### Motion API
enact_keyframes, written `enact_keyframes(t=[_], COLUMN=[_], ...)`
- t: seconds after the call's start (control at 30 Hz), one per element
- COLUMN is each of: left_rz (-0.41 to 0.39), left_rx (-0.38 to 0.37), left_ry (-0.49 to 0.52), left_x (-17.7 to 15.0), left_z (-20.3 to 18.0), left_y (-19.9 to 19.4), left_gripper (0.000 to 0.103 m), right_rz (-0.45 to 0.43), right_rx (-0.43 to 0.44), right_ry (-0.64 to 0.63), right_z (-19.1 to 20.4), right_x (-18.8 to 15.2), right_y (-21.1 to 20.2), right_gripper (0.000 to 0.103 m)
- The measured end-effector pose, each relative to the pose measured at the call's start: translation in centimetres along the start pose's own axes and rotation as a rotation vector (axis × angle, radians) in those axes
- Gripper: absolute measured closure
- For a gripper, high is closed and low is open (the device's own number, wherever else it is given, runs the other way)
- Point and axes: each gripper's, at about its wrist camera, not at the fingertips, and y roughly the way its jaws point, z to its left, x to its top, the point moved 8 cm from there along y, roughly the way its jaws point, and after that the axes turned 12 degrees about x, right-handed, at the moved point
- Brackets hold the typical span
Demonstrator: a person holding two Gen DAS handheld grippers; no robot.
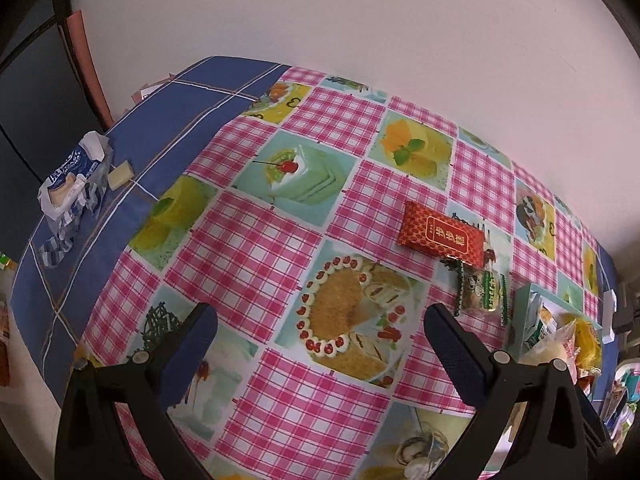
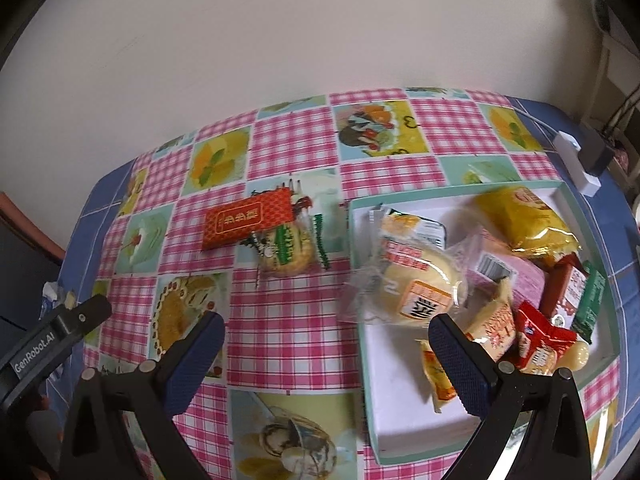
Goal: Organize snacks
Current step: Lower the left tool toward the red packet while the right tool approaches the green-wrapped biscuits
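A red snack packet (image 1: pixel 442 235) (image 2: pixel 247 220) lies on the checked tablecloth, with a clear green-trimmed biscuit packet (image 1: pixel 482 293) (image 2: pixel 289 250) right beside it. A shallow box (image 2: pixel 404 384) with a green rim (image 1: pixel 525 312) holds several snacks, among them a wrapped bun (image 2: pixel 416 288) blurred at its left edge and a yellow bag (image 2: pixel 524 220). My left gripper (image 1: pixel 320 328) hovers open over the cloth, short of the two packets. My right gripper (image 2: pixel 326 340) is open too, above the box's left rim, with nothing between its fingers.
A crumpled blue and white wrapper (image 1: pixel 74 176) and a small pale block (image 1: pixel 119 176) lie on the blue cloth at the table's left end. A white and dark device (image 2: pixel 584 160) sits at the far right corner. The wall runs behind the table.
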Motion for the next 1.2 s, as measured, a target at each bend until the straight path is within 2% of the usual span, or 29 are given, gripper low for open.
enact_keyframes(t=[0.27, 0.5, 0.7, 0.83, 1.13, 1.2], left_rz=[0.037, 0.026, 0.014, 0.011, 0.007, 0.013], left_rx=[-0.018, -0.056, -0.107, -0.134, -0.133, -0.130], left_ry=[0.017, 0.022, 0.023, 0.020, 0.032, 0.021], left_x=[0.3, 1.3, 2.5, 3.1, 4.2, 4.4], left_z=[-1.3, -2.7, -4.1, -5.0, -6.2, -6.2], left_y=[1.6, 1.9, 2.4, 2.9, 5.2, 5.9], left_gripper=[0.000, 0.000, 0.000, 0.000, 0.000, 0.001], right_rz=[-0.013, -0.079, -0.059, -0.059, -0.070, -0.075], right_rx=[-0.010, 0.003, 0.014, 0.014, 0.024, 0.004], right_ry=[-0.031, -0.042, -0.023, -0.039, -0.045, -0.066], right_z=[0.1, 0.4, 0.3, 0.7, 1.3, 1.2], right_x=[0.8, 2.2, 2.8, 3.4, 5.1, 5.6], right_y=[1.1, 1.0, 2.2, 2.7, 3.8, 3.9], right_gripper=[0.001, 0.009, 0.021, 0.024, 0.031, 0.031])
